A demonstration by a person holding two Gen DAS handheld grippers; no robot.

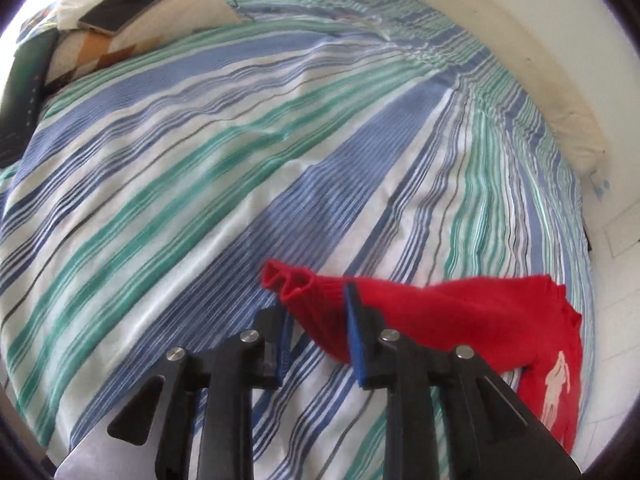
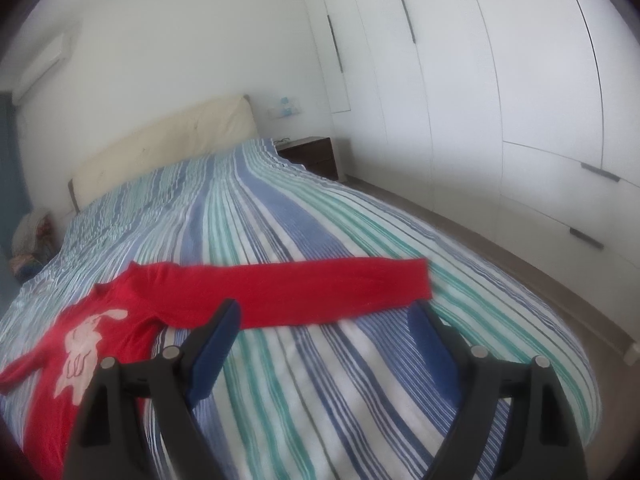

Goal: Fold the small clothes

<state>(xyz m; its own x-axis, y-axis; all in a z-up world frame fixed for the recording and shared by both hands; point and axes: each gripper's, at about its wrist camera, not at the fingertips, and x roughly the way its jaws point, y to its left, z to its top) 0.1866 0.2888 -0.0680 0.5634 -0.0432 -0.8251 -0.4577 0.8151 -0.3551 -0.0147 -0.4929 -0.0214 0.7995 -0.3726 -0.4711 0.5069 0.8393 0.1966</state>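
Observation:
A small red long-sleeved top (image 2: 120, 312) with a pale figure print lies on the striped bedspread (image 2: 320, 220). One sleeve (image 2: 340, 288) stretches flat to the right, just beyond my right gripper (image 2: 324, 320), which is open and empty above the bed. In the left wrist view the other sleeve (image 1: 420, 312) lies bunched, its cuff (image 1: 288, 280) between the blue-padded fingers of my left gripper (image 1: 316, 304). The jaws stand partly apart around the sleeve; no firm pinch shows.
A cream headboard (image 2: 168, 148) stands at the bed's far end. A dark nightstand (image 2: 316, 158) and white wardrobe doors (image 2: 500, 100) are to the right. A phone (image 1: 128, 2) rests on a patterned pillow (image 1: 120, 40) at the far left.

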